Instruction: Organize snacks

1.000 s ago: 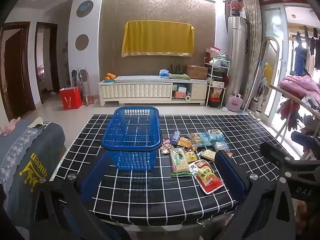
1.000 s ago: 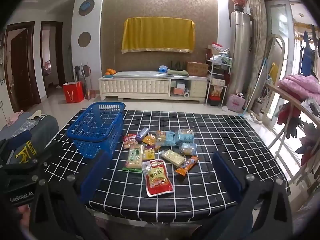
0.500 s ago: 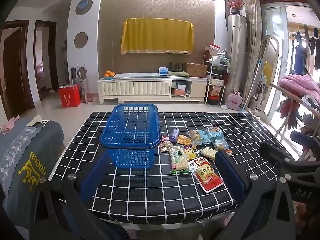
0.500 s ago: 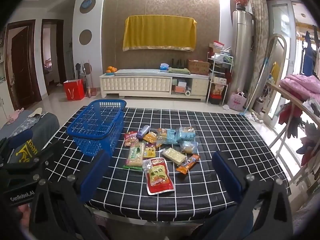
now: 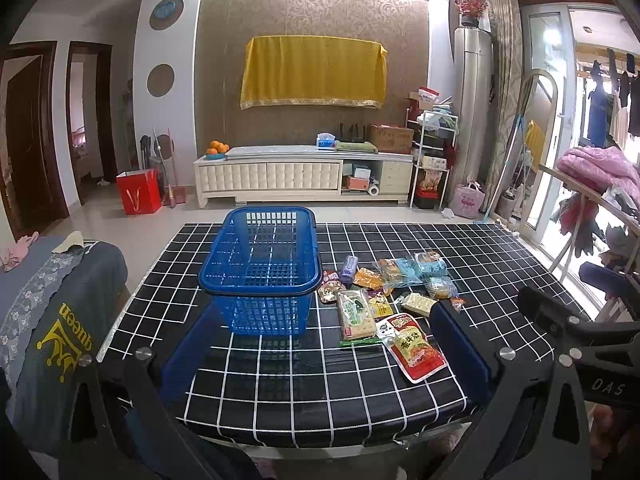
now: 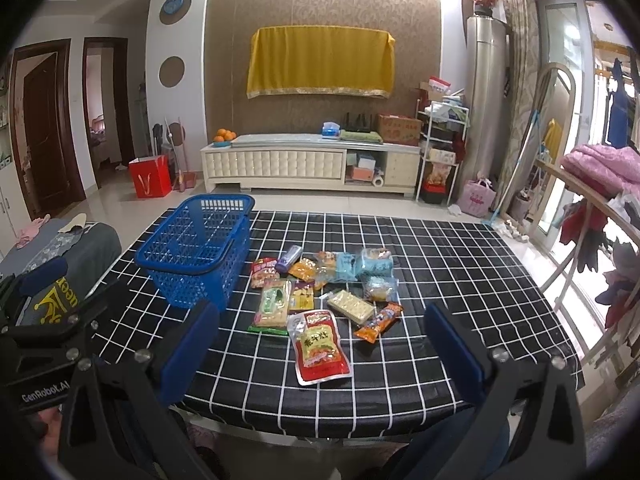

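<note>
Right wrist view showed the right gripper [image 6: 320,344] wide open, empty, the red pouch [image 6: 320,346] just ahead, basket [image 6: 200,248] ahead-left. Left gripper [image 5: 320,344] likewise. Next: likely grasp it.

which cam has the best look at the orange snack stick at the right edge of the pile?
Right wrist. There the orange snack stick lies whole and unobstructed on the table. In the left wrist view, the left gripper's own right finger covers all but its tip.
</note>
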Available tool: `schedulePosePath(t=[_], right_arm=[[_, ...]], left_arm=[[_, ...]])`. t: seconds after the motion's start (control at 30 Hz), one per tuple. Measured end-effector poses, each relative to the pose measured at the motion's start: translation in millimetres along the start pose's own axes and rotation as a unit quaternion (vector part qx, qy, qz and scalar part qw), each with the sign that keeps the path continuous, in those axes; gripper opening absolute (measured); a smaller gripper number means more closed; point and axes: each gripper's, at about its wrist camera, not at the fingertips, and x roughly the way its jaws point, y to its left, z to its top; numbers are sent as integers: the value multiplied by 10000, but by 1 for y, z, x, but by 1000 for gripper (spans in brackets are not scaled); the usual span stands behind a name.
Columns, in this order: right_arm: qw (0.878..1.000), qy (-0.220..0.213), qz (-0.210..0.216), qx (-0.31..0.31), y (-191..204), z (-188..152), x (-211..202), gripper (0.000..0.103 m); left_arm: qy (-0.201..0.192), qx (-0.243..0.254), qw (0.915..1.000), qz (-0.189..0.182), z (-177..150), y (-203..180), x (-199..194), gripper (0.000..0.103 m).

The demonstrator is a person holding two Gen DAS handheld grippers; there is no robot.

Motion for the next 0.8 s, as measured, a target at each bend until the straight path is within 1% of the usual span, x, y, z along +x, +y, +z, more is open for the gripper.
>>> schedulePosePath(t=[0.8], right_arm=[[9999, 67, 77, 2, 0, -1, -1, 103]], left_arm=[[46, 42, 10000, 16, 0, -1, -2, 103]])
